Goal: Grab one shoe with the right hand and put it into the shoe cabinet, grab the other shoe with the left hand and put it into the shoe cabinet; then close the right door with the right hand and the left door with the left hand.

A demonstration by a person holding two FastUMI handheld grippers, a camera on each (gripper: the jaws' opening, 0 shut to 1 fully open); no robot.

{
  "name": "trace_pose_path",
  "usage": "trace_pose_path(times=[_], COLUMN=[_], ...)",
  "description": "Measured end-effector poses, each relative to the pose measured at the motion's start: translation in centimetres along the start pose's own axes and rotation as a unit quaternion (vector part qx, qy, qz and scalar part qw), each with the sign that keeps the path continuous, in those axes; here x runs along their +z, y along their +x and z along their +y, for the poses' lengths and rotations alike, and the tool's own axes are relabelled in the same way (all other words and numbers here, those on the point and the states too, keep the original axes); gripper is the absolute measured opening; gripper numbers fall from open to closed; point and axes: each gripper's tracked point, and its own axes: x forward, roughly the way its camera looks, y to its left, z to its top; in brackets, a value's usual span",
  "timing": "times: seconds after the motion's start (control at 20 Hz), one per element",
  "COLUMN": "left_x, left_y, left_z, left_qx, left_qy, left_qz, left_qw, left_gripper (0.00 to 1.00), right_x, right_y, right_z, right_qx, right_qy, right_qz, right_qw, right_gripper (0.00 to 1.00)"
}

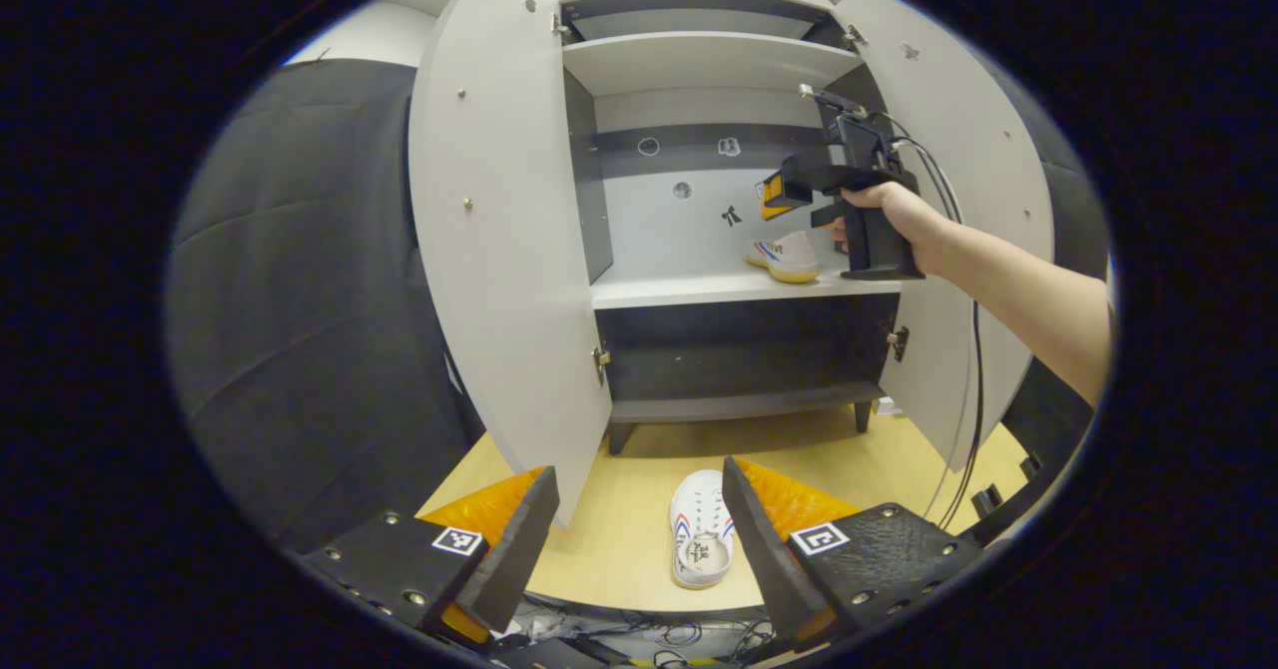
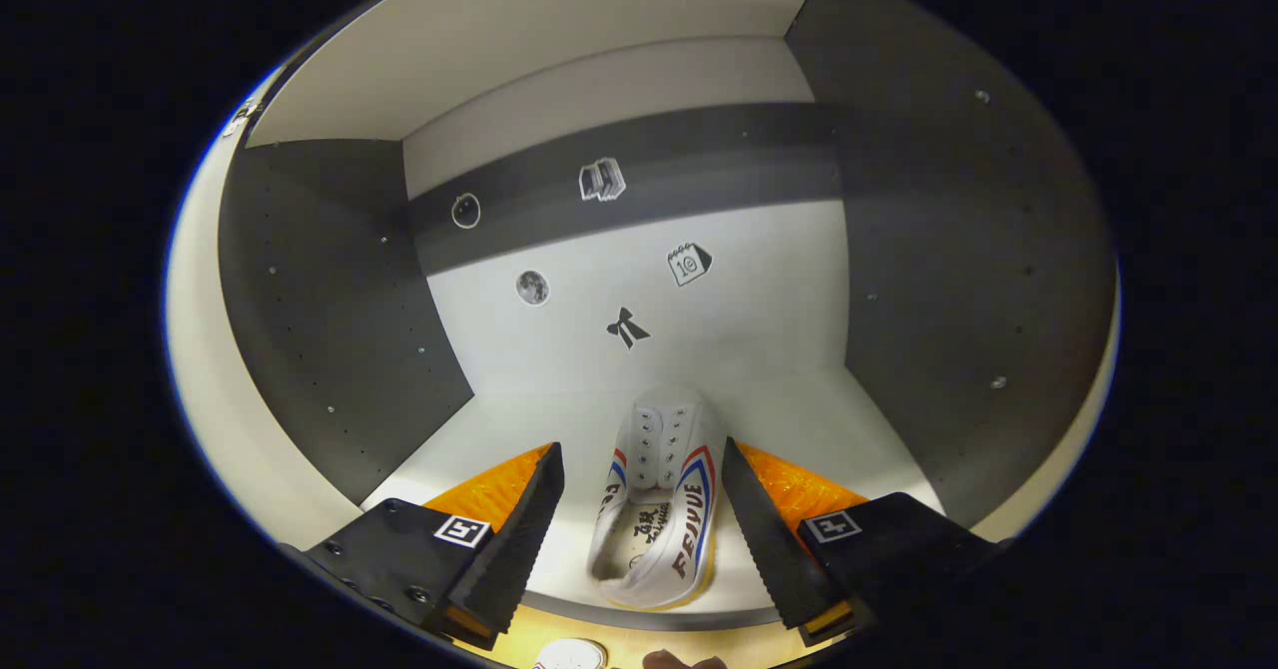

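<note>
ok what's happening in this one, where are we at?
A person is putting a pair of shoes into the shoe cabinet, both doors open. The right tongs are open with the first shoe between their fingers, resting on the middle shelf, apparently just released. The left tongs are open, hovering over the second shoe on the floor.

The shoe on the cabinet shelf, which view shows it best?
The right gripper view: the shoe on the shelf lies close up between the open fingers, laces and side stripes clear. The left gripper view shows it small and distant, partly hidden behind the right tool.
</note>
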Motion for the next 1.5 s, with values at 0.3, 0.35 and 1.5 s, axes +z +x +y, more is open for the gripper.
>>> trace_pose_path(times=[0.3,0.35,1.5], left_x=[-2.7,-3.5,-22.1], left_y=[1.9,2.1,17.8], left_z=[-1.9,-2.6,-5.4], left_qx=[-0.117,-0.142,-0.240], left_qy=[-0.020,-0.013,-0.009], left_qz=[0.013,0.018,0.193], left_qw=[0.993,0.990,0.951], left_gripper=[0.95,0.95,0.95], right_x=[0.6,-0.1,-20.9], right_y=[-8.7,-10.2,-37.0], right_z=[0.1,0.3,-5.0], right_qx=[-0.038,-0.044,-0.216], right_qy=[-0.030,-0.041,-0.045], right_qz=[-0.072,-0.075,-0.005], right_qw=[0.996,0.995,0.975], right_gripper=[0.92,0.92,0.99])
